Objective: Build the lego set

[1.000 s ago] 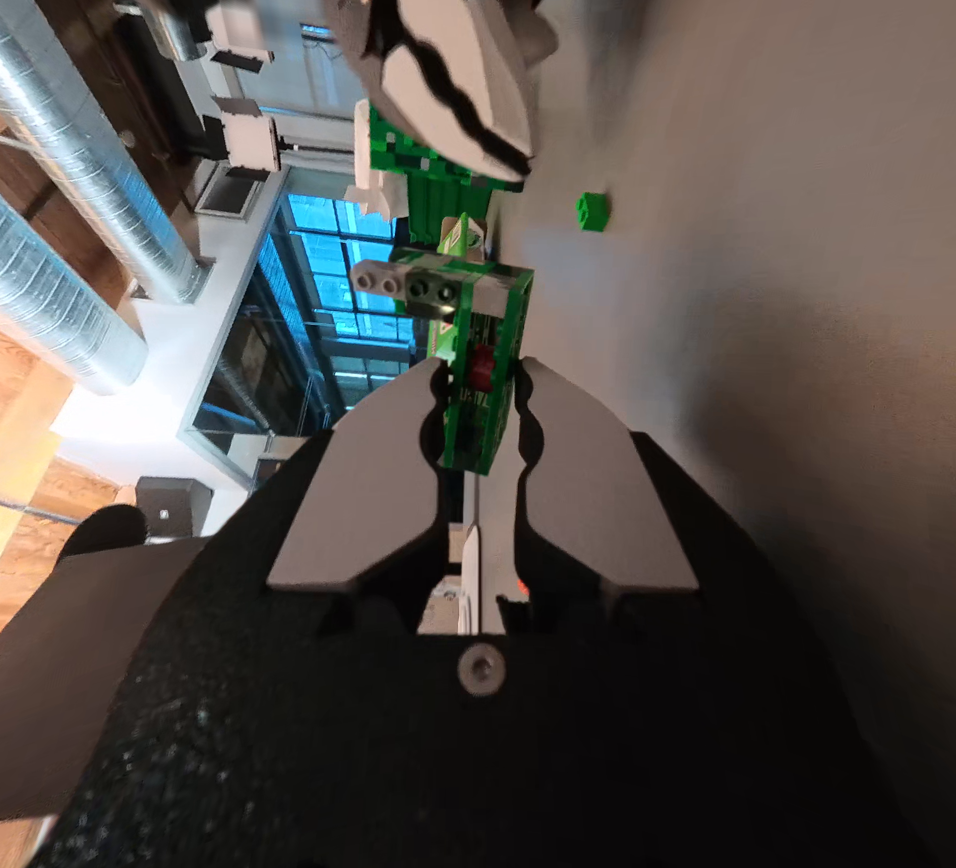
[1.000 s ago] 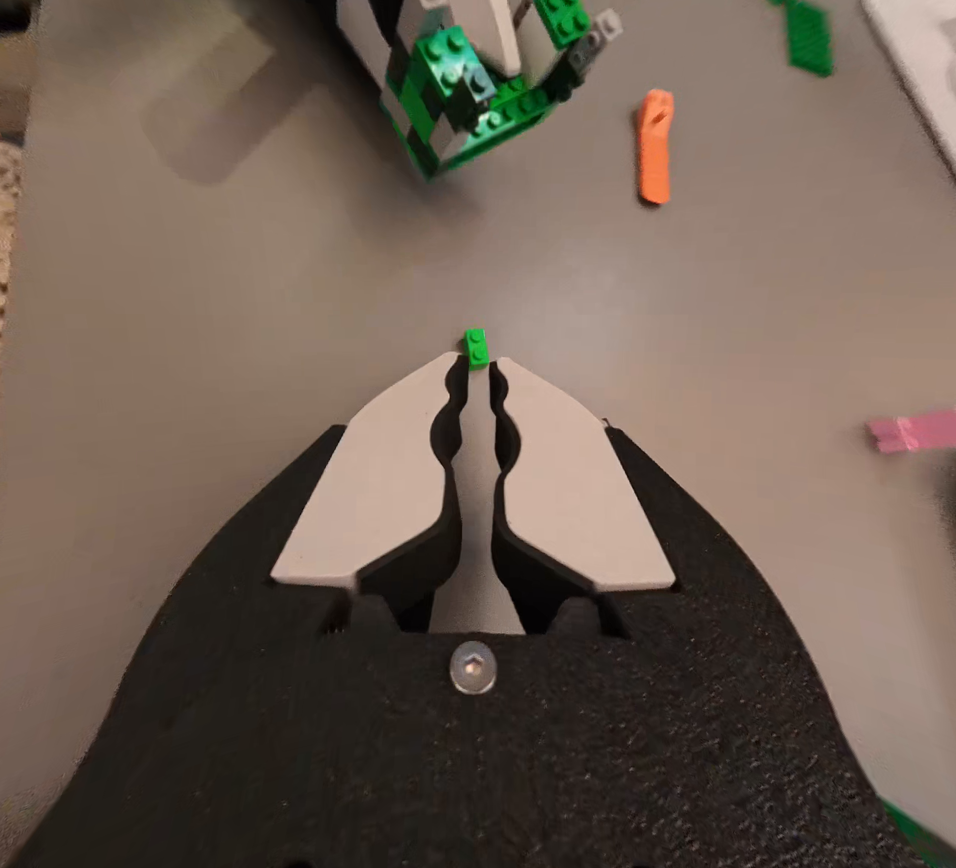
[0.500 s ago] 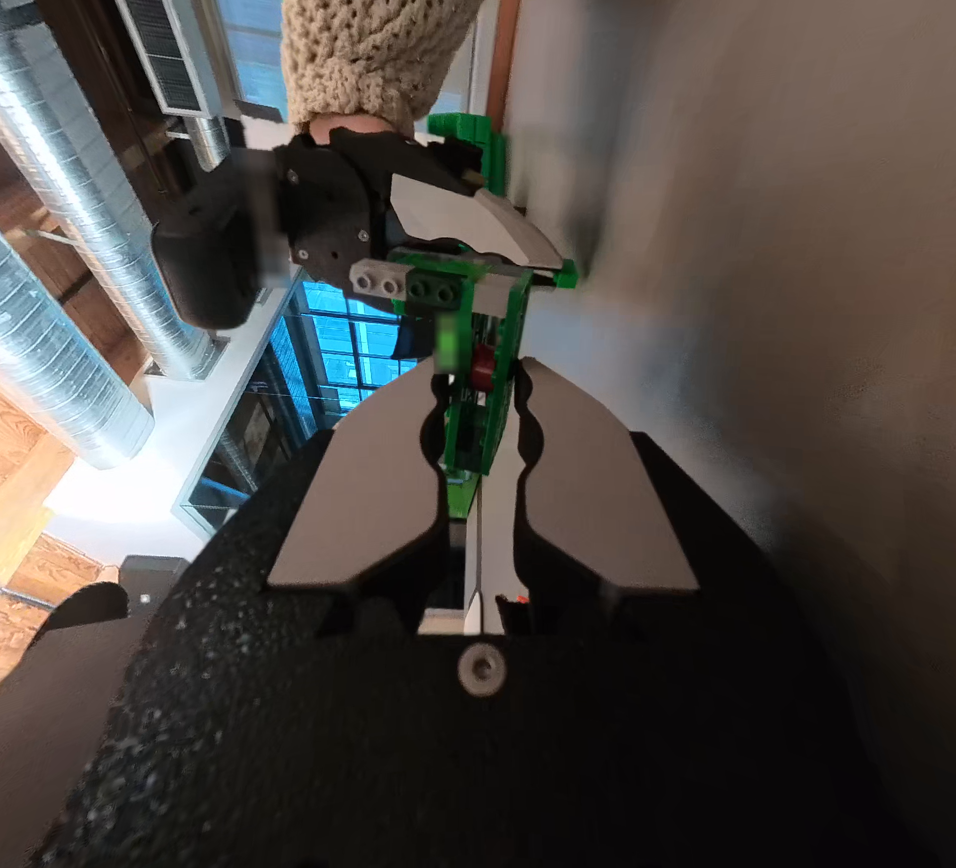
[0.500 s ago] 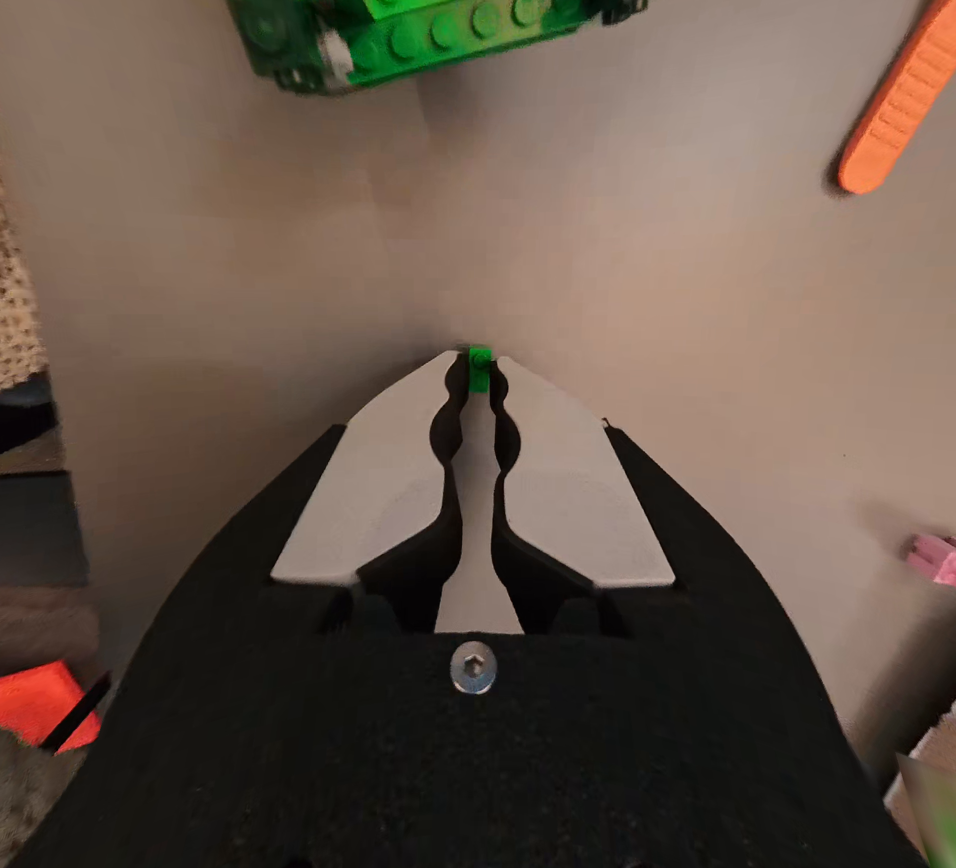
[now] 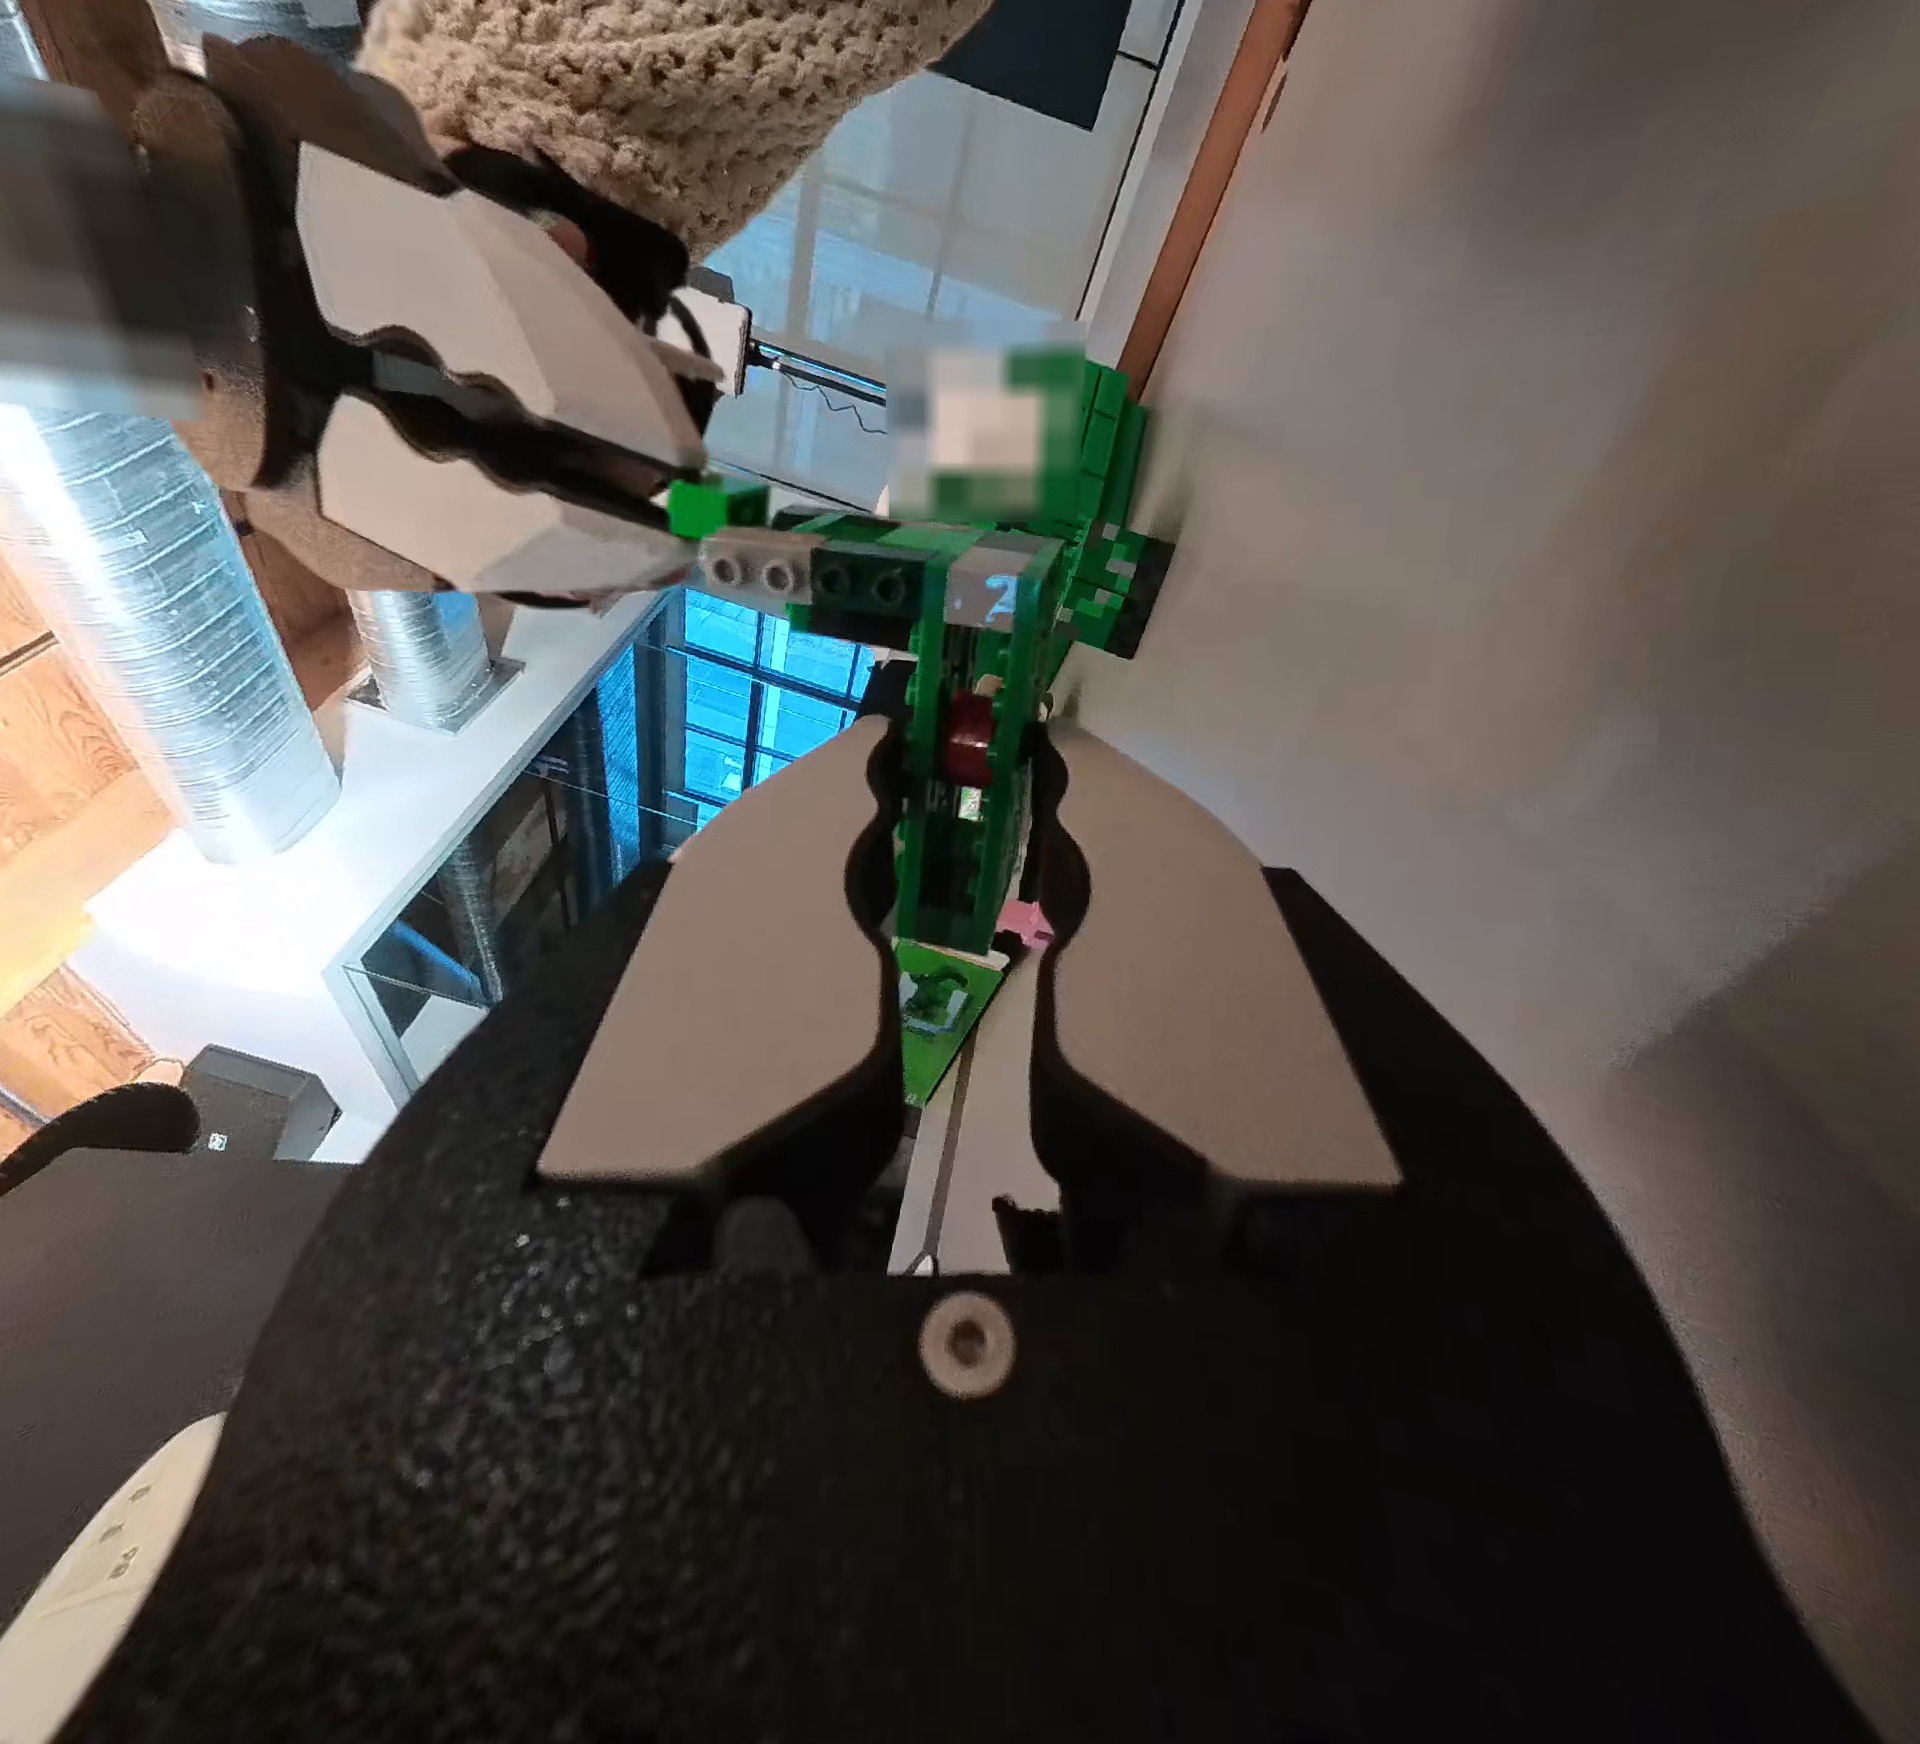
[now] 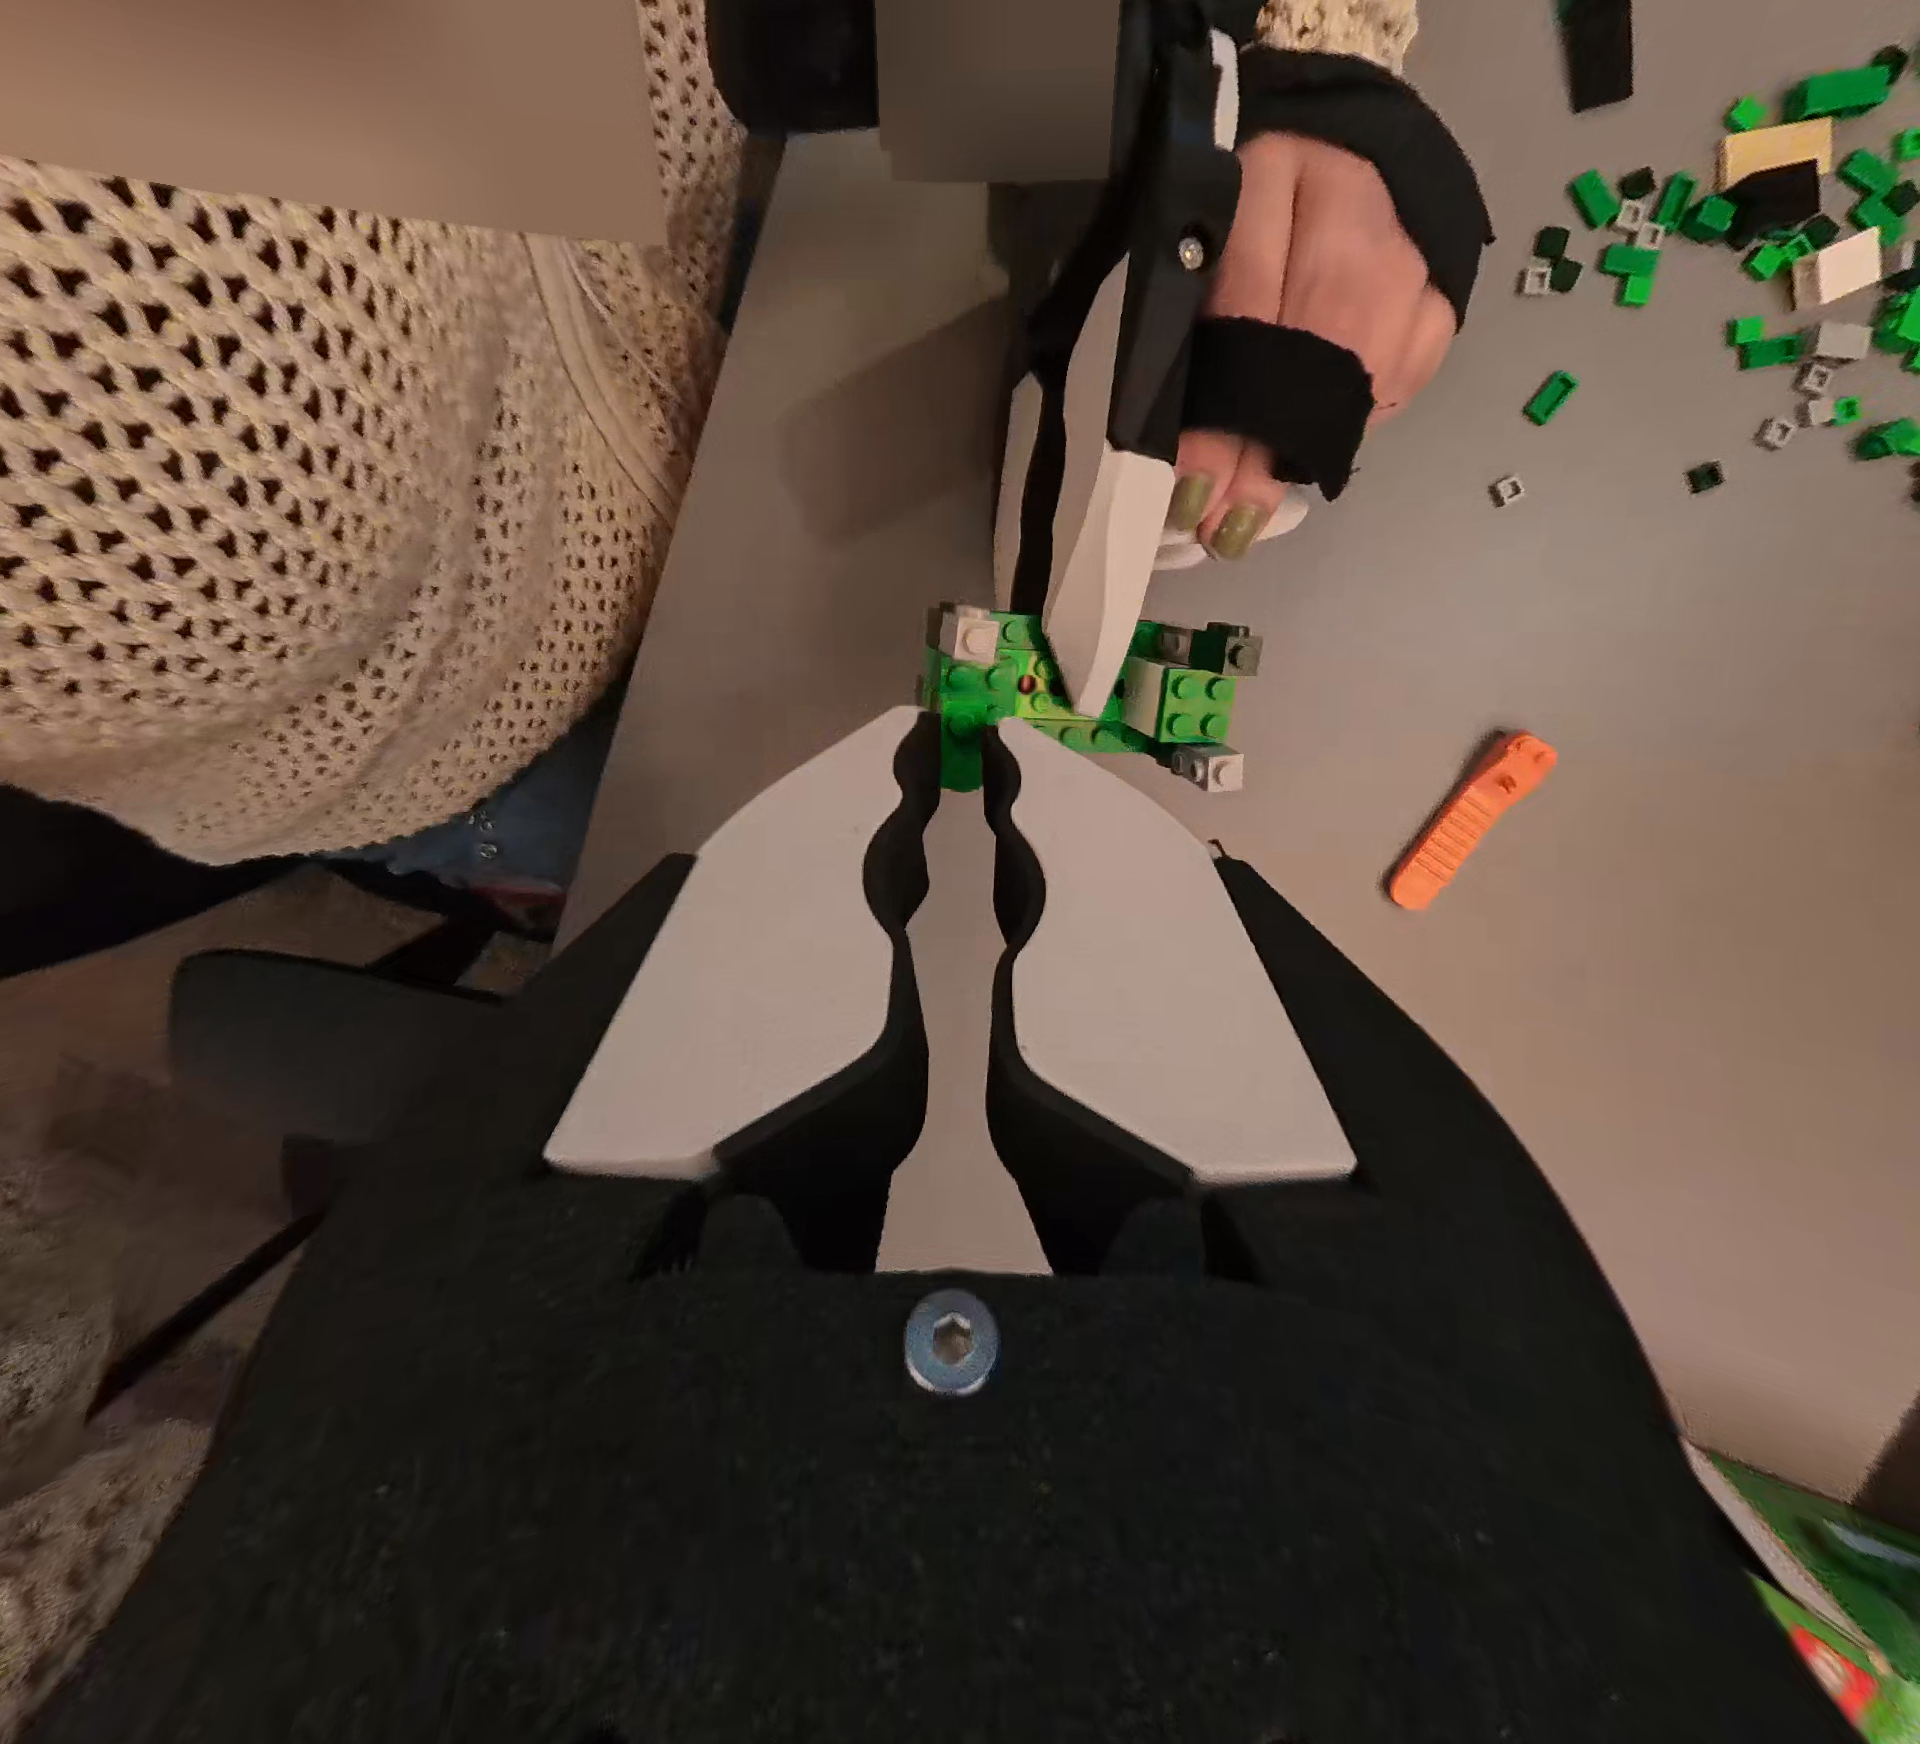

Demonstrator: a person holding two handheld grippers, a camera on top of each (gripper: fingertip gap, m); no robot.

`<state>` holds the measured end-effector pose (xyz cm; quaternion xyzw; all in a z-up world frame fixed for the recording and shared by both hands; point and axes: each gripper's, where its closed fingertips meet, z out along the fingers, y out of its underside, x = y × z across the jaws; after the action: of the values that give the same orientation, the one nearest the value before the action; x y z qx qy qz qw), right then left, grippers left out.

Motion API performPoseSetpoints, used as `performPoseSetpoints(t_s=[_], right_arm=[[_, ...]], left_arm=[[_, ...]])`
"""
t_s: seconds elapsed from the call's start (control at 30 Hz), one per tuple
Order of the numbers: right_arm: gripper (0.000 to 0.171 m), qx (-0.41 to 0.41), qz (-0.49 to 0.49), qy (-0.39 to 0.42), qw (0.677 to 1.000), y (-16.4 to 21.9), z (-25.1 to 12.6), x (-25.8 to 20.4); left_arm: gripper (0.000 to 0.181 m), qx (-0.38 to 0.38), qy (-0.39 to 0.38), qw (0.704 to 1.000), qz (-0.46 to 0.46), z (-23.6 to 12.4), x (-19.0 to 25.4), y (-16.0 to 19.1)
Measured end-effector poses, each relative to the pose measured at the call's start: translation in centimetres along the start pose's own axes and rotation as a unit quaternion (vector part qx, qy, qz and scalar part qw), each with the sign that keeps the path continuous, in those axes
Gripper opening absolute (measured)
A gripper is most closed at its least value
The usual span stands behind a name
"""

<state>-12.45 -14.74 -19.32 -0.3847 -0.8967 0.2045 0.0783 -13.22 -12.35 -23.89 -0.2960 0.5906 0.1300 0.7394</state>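
A smooth grey bench (image 6: 1558, 1123) carries everything; ribbed silver ducts (image 5: 177, 655) and blue-lit windows lie beyond the left jaws. The left gripper (image 5: 961, 759) is clenched on the studded green lego build (image 5: 966, 655), held off the bench. The right gripper (image 6: 958, 738) pinches a small bright green brick (image 5: 712, 501) at its tips, touching the build's grey end. Right of those jaws lie a ridged orange separator (image 6: 1470, 821) and scattered loose bricks (image 6: 1766, 240). A chunky knit sleeve (image 5: 675, 11) hangs above.
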Motion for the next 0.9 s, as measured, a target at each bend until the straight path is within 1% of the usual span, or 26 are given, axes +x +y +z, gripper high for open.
performPoseSetpoints(t_s=[0.2,0.4,0.6,0.67,0.77,0.9], right_arm=[[0.007,-0.004,-0.009,0.005,1.000,-1.0,0.4,-0.3],[0.007,-0.036,-0.006,0.002,0.999,-0.7,1.0,-0.3],[0.007,-0.034,0.001,0.003,0.999,-1.0,1.1,-0.3],[0.007,-0.026,0.001,0.016,1.000,-1.1,0.9,0.0],[0.007,0.016,0.005,0.042,0.999,-1.6,0.4,0.5],[0.007,0.059,0.015,0.050,0.997,-1.8,0.0,0.3]], left_arm=[[0.022,0.007,0.005,1.000,0.008,-0.1,0.3,-0.4],[0.022,0.008,0.003,1.000,0.012,-0.2,0.3,-0.5],[0.022,0.006,0.001,1.000,0.011,-0.1,0.3,-0.5],[0.021,0.003,-0.003,1.000,0.012,-0.1,0.2,-0.4],[0.021,0.001,-0.010,1.000,0.004,-0.2,-0.2,-0.4],[0.020,-0.003,-0.014,1.000,-0.005,-0.2,-0.5,-0.1]])
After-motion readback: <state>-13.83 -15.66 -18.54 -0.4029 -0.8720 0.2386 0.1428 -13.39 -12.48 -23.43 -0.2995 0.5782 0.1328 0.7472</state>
